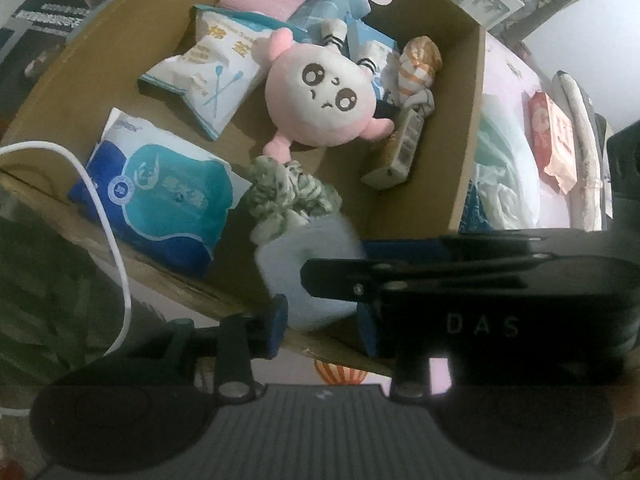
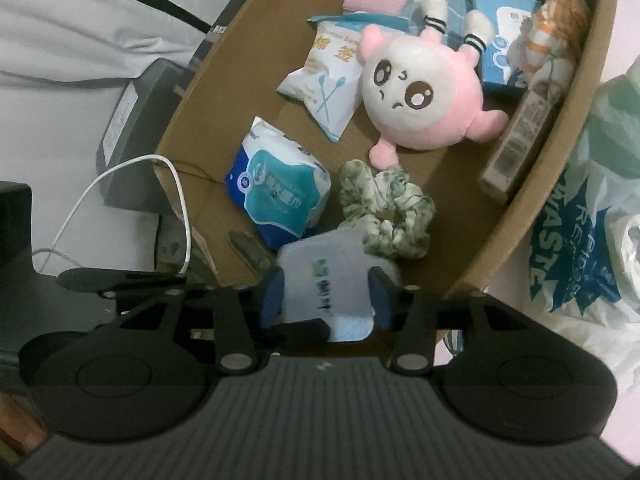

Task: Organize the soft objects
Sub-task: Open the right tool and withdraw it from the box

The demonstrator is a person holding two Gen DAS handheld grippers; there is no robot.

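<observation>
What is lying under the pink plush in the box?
The pink plush overlaps a swab packet, a blue cloth and a blue tissue pack. Their covered parts, and anything else beneath, cannot be seen.

Both wrist views steeply downward, close, sharing cardboard box (image 1: 466, 128) interior.
</observation>
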